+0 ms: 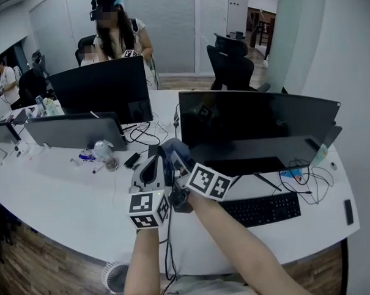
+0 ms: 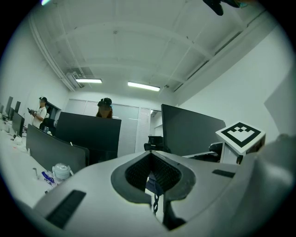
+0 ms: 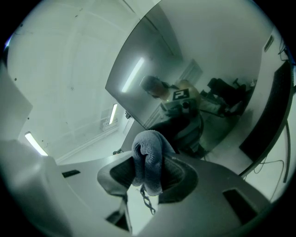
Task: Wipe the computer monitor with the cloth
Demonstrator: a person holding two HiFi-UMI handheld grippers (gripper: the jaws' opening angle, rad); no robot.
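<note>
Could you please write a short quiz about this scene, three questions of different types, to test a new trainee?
1. Short answer: what does the left gripper hold?
2. Multiple choice: the cloth is clamped in
A. the left gripper
B. the right gripper
C. neither gripper
3. True or false: the keyboard lies on the desk in front of the dark monitor.

Key: 1. Nothing, it is shut and empty. 2. B. 3. True.
</note>
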